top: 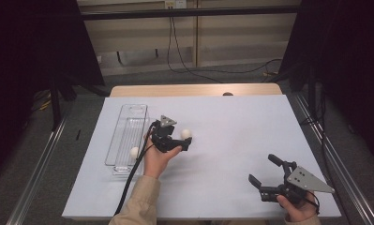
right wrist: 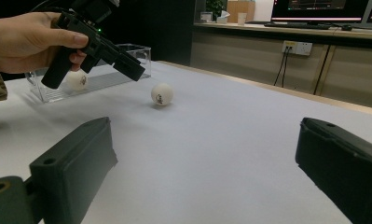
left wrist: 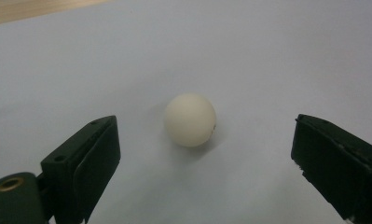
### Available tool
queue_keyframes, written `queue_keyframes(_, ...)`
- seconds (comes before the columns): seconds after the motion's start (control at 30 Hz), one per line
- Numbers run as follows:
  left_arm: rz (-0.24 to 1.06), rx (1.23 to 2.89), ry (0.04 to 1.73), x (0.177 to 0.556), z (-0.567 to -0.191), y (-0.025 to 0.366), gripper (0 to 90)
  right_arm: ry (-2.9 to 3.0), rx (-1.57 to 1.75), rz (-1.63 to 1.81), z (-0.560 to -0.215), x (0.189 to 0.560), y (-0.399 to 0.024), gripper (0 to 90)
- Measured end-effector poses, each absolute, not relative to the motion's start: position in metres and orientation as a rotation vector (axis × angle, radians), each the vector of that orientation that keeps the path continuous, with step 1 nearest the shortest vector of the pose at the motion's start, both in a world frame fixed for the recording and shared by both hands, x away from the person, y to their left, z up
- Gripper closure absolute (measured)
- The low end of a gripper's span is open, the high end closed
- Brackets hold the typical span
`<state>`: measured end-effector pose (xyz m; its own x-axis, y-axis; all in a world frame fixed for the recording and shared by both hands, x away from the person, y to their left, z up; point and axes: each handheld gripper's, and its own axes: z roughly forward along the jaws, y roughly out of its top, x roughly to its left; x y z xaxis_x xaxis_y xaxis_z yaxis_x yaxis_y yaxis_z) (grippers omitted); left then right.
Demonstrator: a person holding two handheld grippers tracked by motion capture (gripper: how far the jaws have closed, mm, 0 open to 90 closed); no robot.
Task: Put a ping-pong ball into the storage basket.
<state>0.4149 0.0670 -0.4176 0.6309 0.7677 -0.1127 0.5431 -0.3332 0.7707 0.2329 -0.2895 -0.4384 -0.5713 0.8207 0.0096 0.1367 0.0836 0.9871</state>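
A white ping-pong ball rests on the pale mat, just right of a clear plastic tray. My left gripper hovers over the ball, open, jaws on either side and not touching. Seen from the left gripper view, the ball lies on the mat a little ahead of the spread jaws of the left gripper. A second white ball lies inside the tray near its front end. My right gripper sits open near the table's front right with nothing in it.
The right gripper view shows the loose ball, the tray with its ball, and the left gripper in a hand. A wooden table edge runs along the back. Cables hang behind the table.
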Motion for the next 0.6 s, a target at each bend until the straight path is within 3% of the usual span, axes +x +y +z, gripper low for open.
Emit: queue_keyframes(0.6, 0.35, 2.033, 1.008, 0.4198, -0.4239, 0.0578, 8.2, 1.791, 0.944, 1.532, -0.4382, 0.2328, -0.2897, 3.5)
